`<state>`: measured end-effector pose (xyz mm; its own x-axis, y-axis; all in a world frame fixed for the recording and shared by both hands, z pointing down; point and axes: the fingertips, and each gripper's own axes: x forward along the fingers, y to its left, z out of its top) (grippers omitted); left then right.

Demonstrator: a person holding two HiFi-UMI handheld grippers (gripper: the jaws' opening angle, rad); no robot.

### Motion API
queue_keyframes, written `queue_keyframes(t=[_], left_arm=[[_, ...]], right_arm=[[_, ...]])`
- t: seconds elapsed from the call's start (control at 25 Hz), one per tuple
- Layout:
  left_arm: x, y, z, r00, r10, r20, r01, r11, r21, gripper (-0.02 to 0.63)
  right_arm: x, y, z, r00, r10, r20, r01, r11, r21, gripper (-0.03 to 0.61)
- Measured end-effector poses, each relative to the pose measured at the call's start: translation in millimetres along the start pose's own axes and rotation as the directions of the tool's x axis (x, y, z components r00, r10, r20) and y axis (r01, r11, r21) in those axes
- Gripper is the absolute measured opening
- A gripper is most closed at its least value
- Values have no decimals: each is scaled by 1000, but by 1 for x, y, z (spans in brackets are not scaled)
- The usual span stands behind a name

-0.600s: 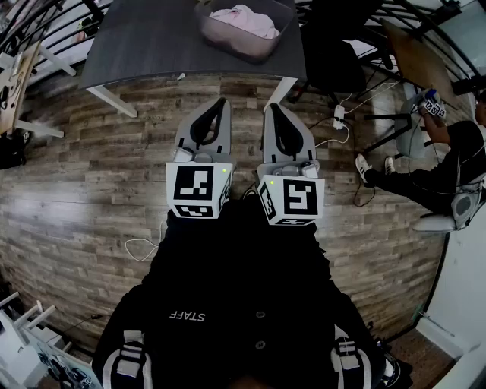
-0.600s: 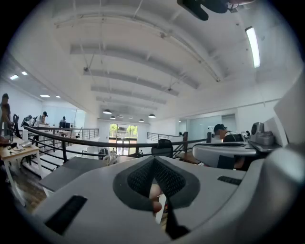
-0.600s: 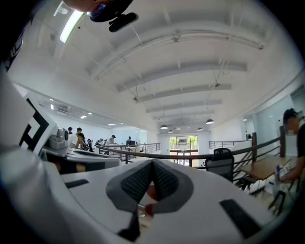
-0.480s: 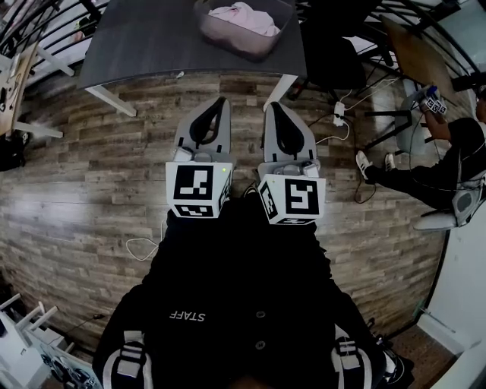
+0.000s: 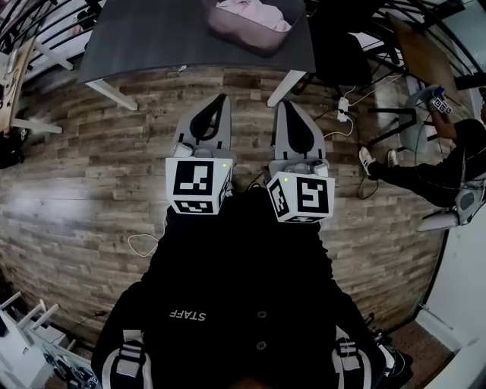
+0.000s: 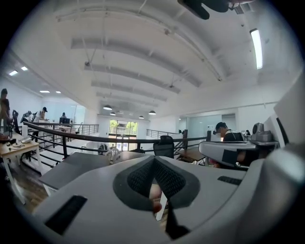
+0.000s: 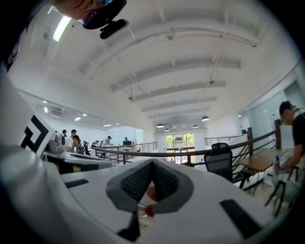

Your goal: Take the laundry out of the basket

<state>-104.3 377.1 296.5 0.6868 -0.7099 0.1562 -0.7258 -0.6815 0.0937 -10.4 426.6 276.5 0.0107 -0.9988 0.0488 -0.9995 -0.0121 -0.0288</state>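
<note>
A wood-plank floor (image 5: 83,182) runs under a dark table (image 5: 152,38) at the top of the head view, and on the table's right end stands a clear basket (image 5: 250,38) with the pink laundry (image 5: 266,11) inside. The left gripper (image 5: 221,99) and right gripper (image 5: 282,105) are held side by side over the floor, short of the table and well apart from the basket, both with jaws closed together on nothing. Each carries a cube of black-and-white square markers, and the person's black top (image 5: 228,289) reads "STAFF" (image 5: 186,315).
</note>
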Motion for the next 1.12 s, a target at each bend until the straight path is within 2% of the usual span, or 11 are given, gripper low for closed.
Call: queue_keyframes(t=[0.32,0.64,0.88,1.12], left_arm=[[9,23,-14,1000,11,-28,-11,999,-30,-3],[42,51,-26,997,18,-73,-21,999,-36,-3],[89,77,-26,995,44,-85,-47,998,-33,-3],[172,104,-12,994,72,-85,-74,997,-27,-3]], right_arm=[[15,3,-16,999,-10,-46,9,1000,-7,14],[49,-38,-31,993,-88,-82,92,995,38,14],[111,-60,-36,994,-74,-82,78,996,46,14],[200,-97,-31,996,-37,-81,40,998,40,14]])
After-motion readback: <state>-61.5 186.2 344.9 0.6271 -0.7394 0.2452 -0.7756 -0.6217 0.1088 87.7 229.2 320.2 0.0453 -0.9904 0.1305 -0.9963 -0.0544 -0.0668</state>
